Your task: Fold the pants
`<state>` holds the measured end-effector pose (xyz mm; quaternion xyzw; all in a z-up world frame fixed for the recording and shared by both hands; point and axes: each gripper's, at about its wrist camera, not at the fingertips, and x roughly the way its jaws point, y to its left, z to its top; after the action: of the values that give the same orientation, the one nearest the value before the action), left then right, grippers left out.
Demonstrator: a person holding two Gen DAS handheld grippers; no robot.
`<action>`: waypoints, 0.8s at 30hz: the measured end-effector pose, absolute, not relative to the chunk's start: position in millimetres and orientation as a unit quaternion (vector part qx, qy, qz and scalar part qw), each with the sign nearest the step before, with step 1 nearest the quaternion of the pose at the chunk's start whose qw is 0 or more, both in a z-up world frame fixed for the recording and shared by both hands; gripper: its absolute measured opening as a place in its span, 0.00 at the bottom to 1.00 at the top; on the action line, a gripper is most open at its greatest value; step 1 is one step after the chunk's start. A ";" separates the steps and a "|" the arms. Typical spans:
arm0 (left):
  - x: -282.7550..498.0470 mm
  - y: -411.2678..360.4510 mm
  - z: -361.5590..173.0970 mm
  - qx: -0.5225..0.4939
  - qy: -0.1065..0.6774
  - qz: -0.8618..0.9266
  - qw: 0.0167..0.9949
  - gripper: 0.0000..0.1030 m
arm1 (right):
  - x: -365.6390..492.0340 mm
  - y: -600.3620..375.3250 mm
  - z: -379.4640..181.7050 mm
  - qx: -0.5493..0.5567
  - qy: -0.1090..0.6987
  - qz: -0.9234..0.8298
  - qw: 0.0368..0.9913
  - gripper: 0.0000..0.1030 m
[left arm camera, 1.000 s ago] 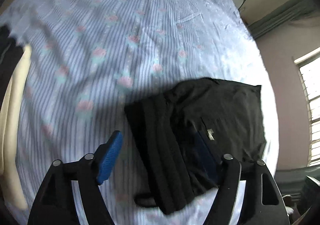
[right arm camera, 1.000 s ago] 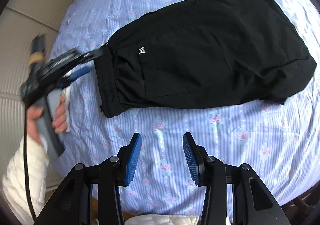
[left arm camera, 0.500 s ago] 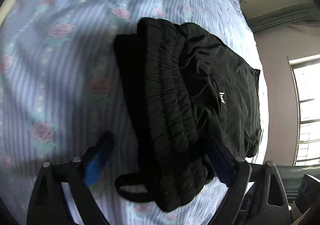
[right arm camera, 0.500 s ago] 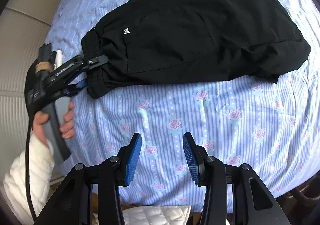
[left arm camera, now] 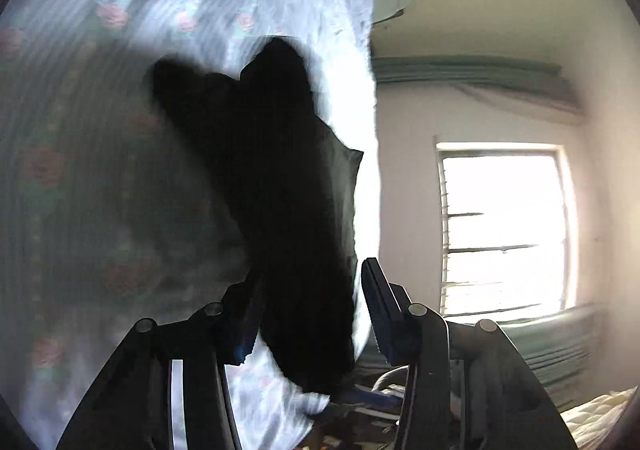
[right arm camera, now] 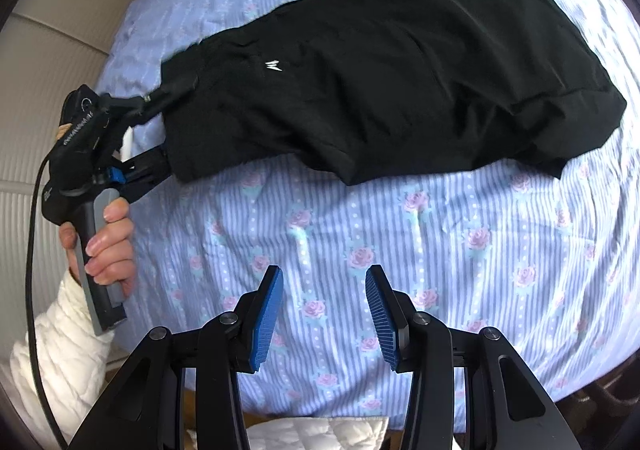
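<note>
Black pants (right arm camera: pixel 392 78) lie folded across a blue striped, rose-patterned bedsheet (right arm camera: pixel 400 250), waistband at the left. In the right wrist view my left gripper (right arm camera: pixel 160 138) straddles the waistband end, one finger above it and one below. In the left wrist view the pants (left arm camera: pixel 288 210) hang dark and blurred between the left gripper's (left arm camera: pixel 312 314) spread jaws. My right gripper (right arm camera: pixel 324 314) is open and empty, hovering above bare sheet near the bed's front edge, apart from the pants.
A beige padded headboard (right arm camera: pixel 48 50) borders the bed at the left. A white quilted cloth (right arm camera: pixel 312 434) lies below the front edge. A bright window (left arm camera: pixel 504 230) and wall (left arm camera: pixel 480 10) show beyond the bed.
My left gripper has slid onto the waistband end and tilted up toward the window; its jaws have narrowed around the fabric. The waistband end has lifted and bunched. My right gripper stays open.
</note>
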<state>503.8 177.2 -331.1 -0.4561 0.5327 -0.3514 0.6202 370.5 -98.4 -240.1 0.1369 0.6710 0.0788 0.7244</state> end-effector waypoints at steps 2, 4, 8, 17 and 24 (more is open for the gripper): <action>509.8 165.6 -343.1 -0.444 0.557 -0.333 0.617 0.47 | 371.8 -98.5 -241.7 0.139 0.673 0.077 0.723 0.43; 515.0 153.2 -356.3 -0.413 0.597 -0.299 0.619 0.48 | 373.5 -100.6 -243.0 0.140 0.674 0.072 0.721 0.43; 519.5 140.2 -363.8 -0.384 0.618 -0.271 0.631 0.47 | 375.6 -109.6 -243.4 0.143 0.673 0.059 0.723 0.43; 528.3 144.0 -262.0 -0.198 0.634 -0.146 0.733 0.24 | 365.8 -134.2 -232.3 0.179 0.652 0.049 0.735 0.43; 556.3 108.0 -246.8 -0.023 0.665 -0.108 0.739 0.25 | 362.2 -150.7 -237.6 0.208 0.646 0.045 0.733 0.43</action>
<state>556.3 108.0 -246.8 -0.0234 0.6648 -0.1078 0.7388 362.2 -150.7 -237.6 0.2081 0.6456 0.0445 0.7334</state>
